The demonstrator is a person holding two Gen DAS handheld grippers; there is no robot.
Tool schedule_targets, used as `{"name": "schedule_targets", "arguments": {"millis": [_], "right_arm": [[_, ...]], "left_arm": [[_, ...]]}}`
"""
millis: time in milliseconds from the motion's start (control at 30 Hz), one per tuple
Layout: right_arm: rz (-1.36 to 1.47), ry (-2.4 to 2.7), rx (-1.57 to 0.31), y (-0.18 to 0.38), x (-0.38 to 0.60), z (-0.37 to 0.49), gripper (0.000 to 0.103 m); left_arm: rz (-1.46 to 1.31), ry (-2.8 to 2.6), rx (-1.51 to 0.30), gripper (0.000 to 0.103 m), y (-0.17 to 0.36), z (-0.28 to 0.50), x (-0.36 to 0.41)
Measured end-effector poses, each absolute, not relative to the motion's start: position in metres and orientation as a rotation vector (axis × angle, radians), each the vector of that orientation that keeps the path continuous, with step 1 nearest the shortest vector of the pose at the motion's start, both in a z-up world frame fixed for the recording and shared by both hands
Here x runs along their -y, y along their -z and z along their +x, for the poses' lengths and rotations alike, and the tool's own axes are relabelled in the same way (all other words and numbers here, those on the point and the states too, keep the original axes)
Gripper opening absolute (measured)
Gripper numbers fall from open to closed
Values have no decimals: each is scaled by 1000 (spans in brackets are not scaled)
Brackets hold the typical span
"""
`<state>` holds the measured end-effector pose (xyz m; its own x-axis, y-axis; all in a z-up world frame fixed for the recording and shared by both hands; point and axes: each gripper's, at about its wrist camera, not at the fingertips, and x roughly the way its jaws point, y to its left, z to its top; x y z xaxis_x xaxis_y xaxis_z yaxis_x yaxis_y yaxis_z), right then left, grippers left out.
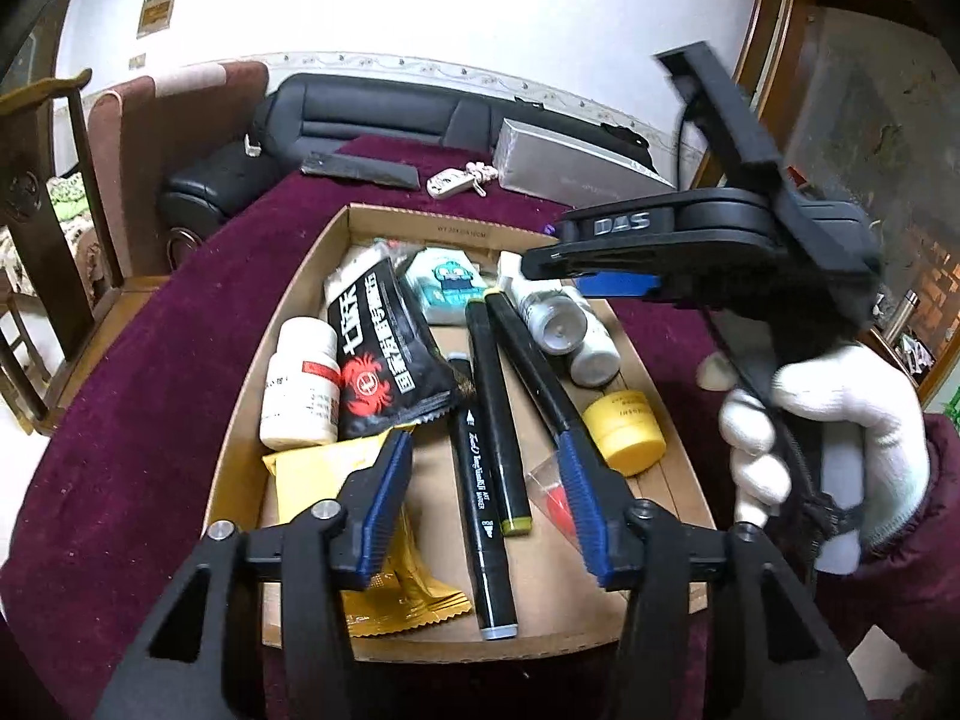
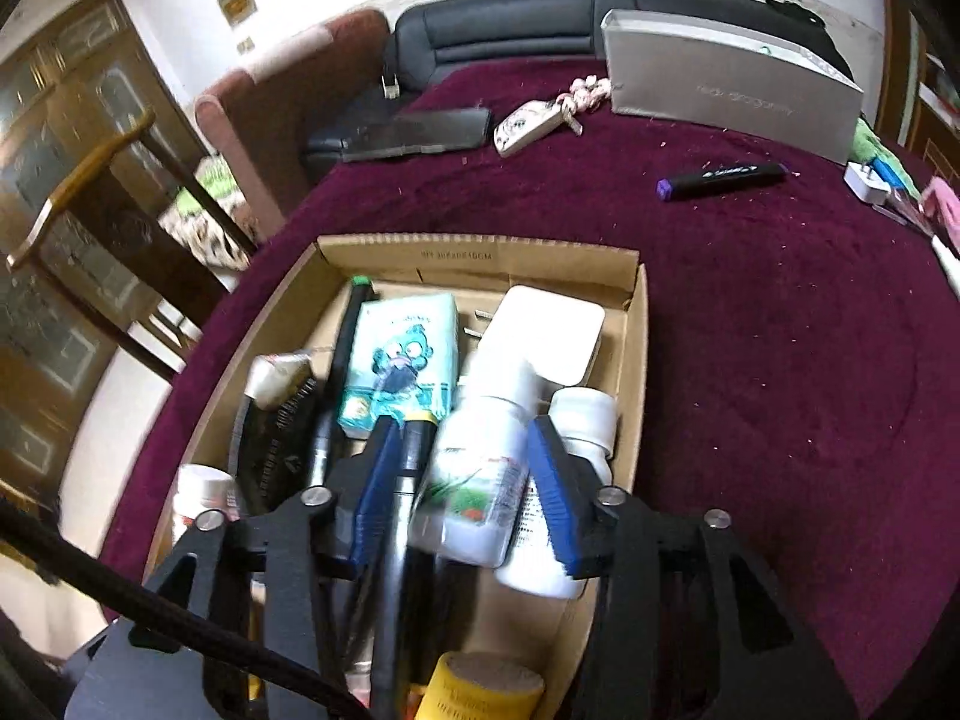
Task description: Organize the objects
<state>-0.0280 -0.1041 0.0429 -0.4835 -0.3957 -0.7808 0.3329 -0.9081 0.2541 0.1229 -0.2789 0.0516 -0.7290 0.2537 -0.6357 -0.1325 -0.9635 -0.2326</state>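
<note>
A shallow cardboard box (image 1: pixel 282 324) on the maroon tablecloth holds several items: black markers (image 1: pixel 489 420), a white pill bottle (image 1: pixel 303 384), a black snack packet (image 1: pixel 384 354), a yellow sachet (image 1: pixel 318 474), a yellow jar (image 1: pixel 624 429) and small white bottles (image 1: pixel 555 318). My left gripper (image 1: pixel 480 480) is open above the markers, holding nothing. My right gripper (image 2: pixel 462 462) hovers open over a white bottle (image 2: pixel 474 480) inside the box (image 2: pixel 636 360); it also shows in the left wrist view (image 1: pixel 600 258), held by a white-gloved hand. A loose black marker (image 2: pixel 720 177) lies on the cloth outside the box.
A silver box (image 2: pixel 732 84), a key fob (image 2: pixel 528 123) and a black flat case (image 2: pixel 408 132) lie at the table's far side. A white plug (image 2: pixel 864 180) and pink item (image 2: pixel 945 204) are at the right edge. A sofa and wooden chairs stand beyond.
</note>
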Motion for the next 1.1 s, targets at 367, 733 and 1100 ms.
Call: {"name": "schedule_targets", "arguments": {"millis": [367, 733, 1100], "right_arm": [[1100, 2515, 112, -77, 69, 22, 56], [932, 2633, -47, -80, 57, 72, 63], [801, 2622, -260, -75, 73, 124, 72]], "left_arm": [[-958, -2995, 136, 71, -81, 140, 268], [-711, -3215, 332, 97, -130, 165, 284], [-719, -3413, 228, 101, -134, 178, 275]]}}
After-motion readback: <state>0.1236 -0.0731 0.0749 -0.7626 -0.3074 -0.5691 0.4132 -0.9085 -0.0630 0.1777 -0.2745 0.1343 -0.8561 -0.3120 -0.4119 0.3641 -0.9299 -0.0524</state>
